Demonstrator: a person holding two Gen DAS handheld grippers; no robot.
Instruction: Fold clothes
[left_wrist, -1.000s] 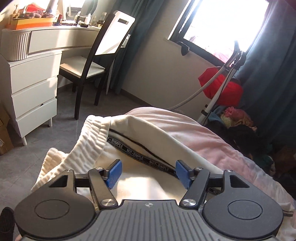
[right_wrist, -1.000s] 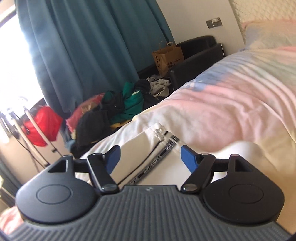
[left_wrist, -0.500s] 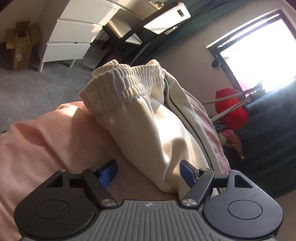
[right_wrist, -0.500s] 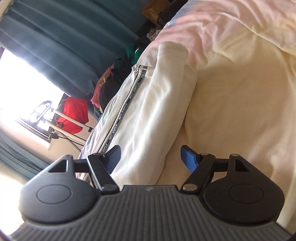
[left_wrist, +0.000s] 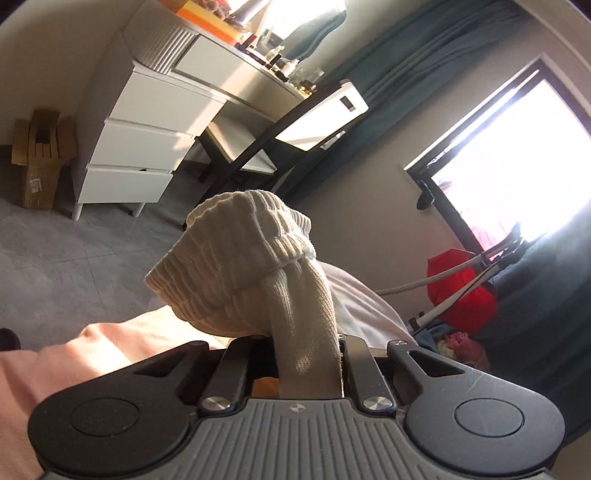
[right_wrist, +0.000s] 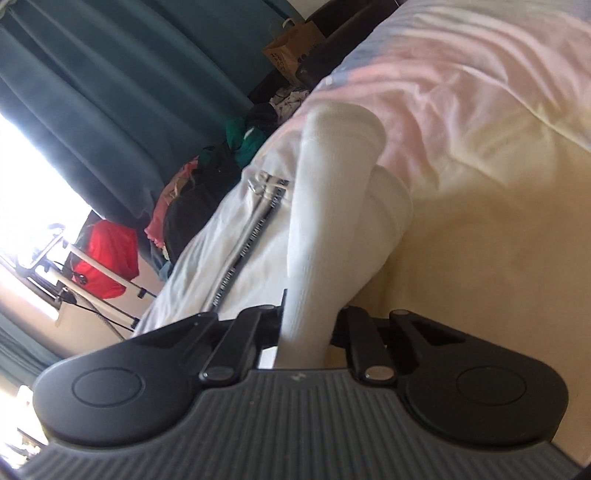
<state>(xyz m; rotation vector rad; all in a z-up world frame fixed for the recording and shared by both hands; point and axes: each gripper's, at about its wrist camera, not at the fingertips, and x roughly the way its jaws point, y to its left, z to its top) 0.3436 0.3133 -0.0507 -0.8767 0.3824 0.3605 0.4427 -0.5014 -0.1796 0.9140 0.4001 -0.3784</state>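
Cream ribbed knit garment (left_wrist: 255, 266) on the bed (right_wrist: 480, 110): closing left tool (left_wrist: 306, 354) and right tool (right_wrist: 306, 325) each pinch a fold.

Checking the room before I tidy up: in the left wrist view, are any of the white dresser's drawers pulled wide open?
No. The white dresser shows its stacked drawer fronts flat against its body, with none pulled out.

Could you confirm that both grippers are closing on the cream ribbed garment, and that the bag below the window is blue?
Only the colour is wrong: the bag below the window is red, as the left wrist view shows. The left gripper and right gripper are indeed closing, pads pressing on the cream ribbed garment.
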